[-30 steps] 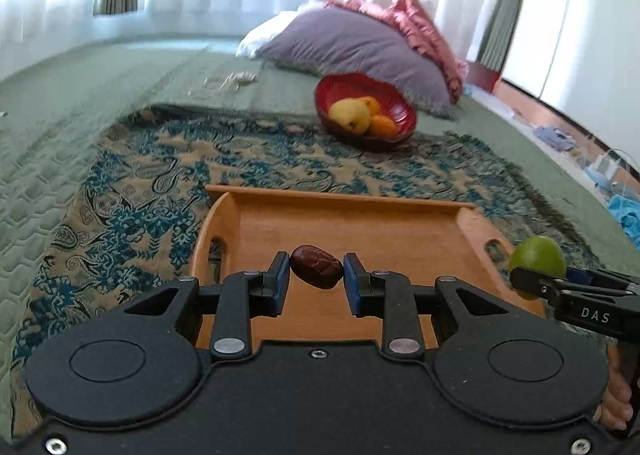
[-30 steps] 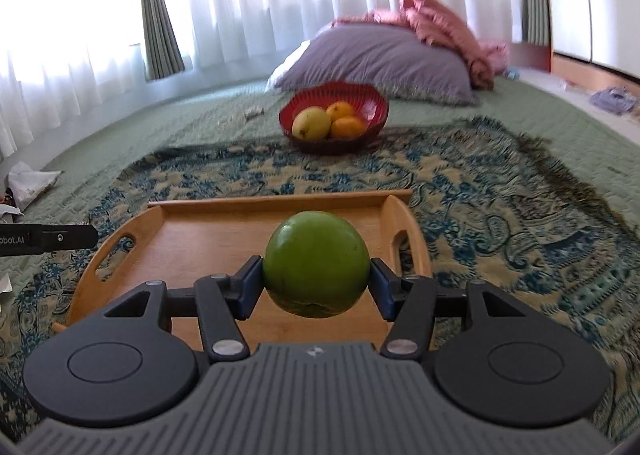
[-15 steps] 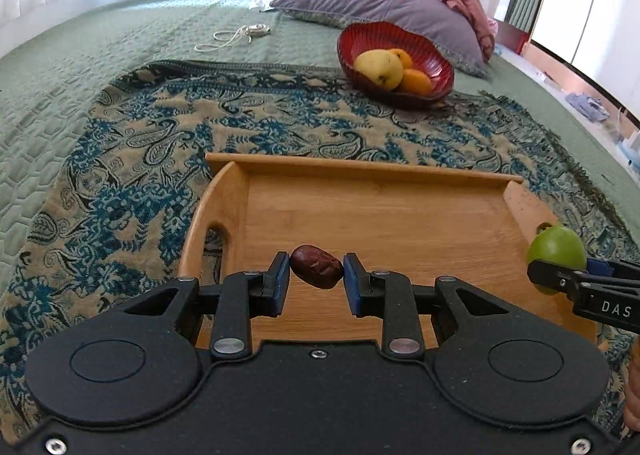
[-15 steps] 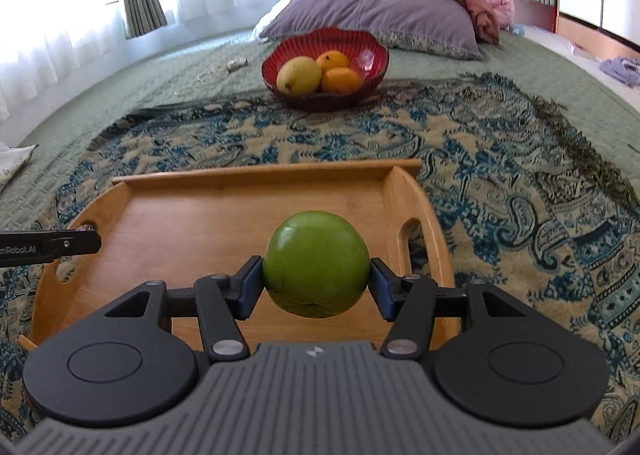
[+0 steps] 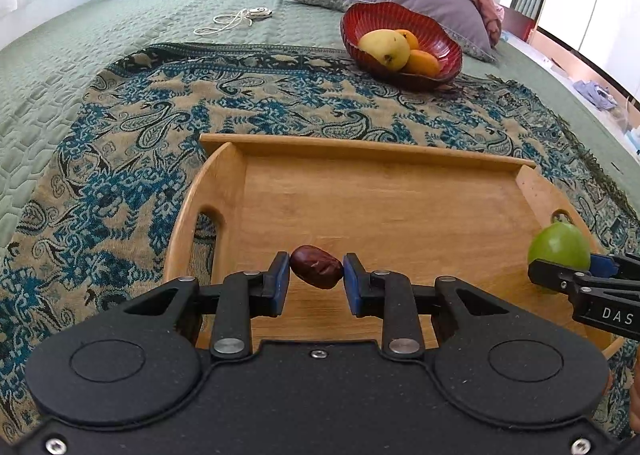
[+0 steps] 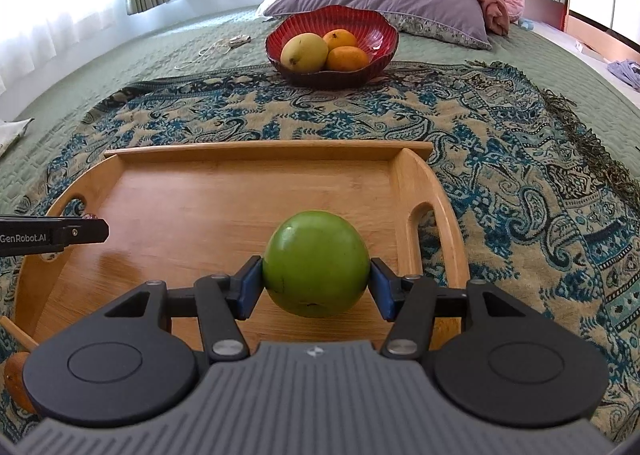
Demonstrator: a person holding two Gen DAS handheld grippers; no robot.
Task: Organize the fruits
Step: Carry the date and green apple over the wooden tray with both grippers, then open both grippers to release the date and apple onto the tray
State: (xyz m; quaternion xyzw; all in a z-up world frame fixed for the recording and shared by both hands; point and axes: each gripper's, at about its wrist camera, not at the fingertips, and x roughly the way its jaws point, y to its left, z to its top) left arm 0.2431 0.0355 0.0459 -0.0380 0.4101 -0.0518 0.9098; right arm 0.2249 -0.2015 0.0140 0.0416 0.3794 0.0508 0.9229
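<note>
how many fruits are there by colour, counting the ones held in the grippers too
green: 1, the apple in the right gripper
brown: 1, the date in the left gripper
yellow: 1, the mango in the red bowl
orange: 2, also in the bowl
total: 5

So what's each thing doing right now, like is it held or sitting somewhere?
Left gripper: shut on the brown date.
Brown date: held above the tray.
Right gripper: shut on the green fruit.
Green fruit: held over the tray.
Wooden tray: flat on the cloth, bare.
Red bowl: upright, holds three fruits.
</note>
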